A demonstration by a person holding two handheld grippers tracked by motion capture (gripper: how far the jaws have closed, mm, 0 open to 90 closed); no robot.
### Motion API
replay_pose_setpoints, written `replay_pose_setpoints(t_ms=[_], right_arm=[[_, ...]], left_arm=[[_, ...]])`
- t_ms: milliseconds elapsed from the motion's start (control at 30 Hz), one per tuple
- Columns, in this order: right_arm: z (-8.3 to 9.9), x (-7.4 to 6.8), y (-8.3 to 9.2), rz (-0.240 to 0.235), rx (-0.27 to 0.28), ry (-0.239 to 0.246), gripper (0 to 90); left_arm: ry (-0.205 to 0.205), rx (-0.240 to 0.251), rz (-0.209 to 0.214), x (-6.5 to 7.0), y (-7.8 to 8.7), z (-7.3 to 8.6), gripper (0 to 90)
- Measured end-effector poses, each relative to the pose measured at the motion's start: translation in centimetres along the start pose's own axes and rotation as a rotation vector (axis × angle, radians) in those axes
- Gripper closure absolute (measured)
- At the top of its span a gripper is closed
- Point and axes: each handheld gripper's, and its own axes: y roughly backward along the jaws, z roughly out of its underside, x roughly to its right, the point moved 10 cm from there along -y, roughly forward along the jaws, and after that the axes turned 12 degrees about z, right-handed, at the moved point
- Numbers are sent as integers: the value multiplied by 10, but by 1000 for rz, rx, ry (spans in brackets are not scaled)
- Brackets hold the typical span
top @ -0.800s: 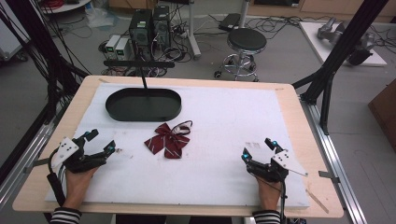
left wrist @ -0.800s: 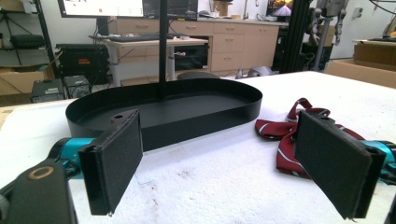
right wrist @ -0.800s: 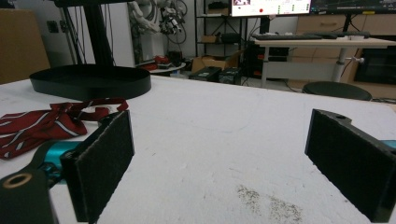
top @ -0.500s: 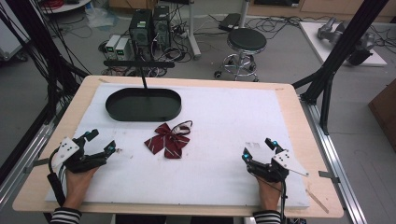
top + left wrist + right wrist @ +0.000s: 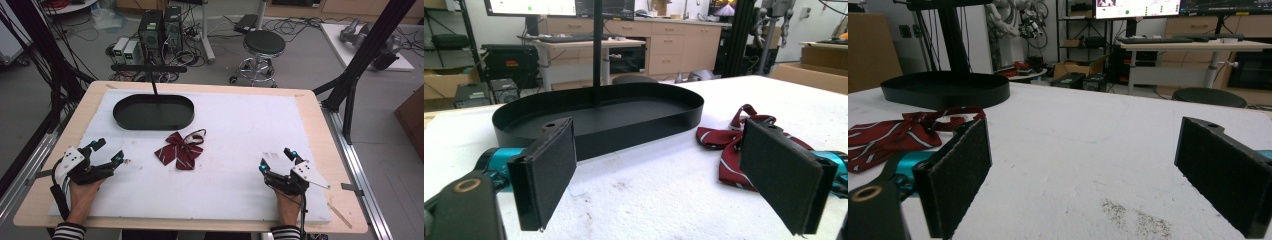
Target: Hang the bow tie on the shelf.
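Bare white counter (image 5: 240,150) is left between the left hand-held gripper (image 5: 107,152) and the red striped bow tie (image 5: 180,150), and nothing is placed in that gap. The far side is blocked by the black oval tray (image 5: 152,112) and its upright post (image 5: 150,82), just behind the bow tie. Open surface is found from the right hand-held gripper (image 5: 277,160) towards the bow tie, well apart.

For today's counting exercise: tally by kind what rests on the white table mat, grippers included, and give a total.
Bow tie: 1
Black oval tray: 1
Grippers: 2, left gripper and right gripper, both with fingers open and nothing between them
Total: 4
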Motion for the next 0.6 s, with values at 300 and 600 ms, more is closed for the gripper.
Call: replay_pose_setpoints(t_ms=[300,600], right_arm=[[0,0,0,-4,1,1,71],[-1,1,0,-1,10,3,71]], left_arm=[[-32,-68,-13,-5,-2,-6,159],[-66,-124,35,-1,-26,-34,164]])
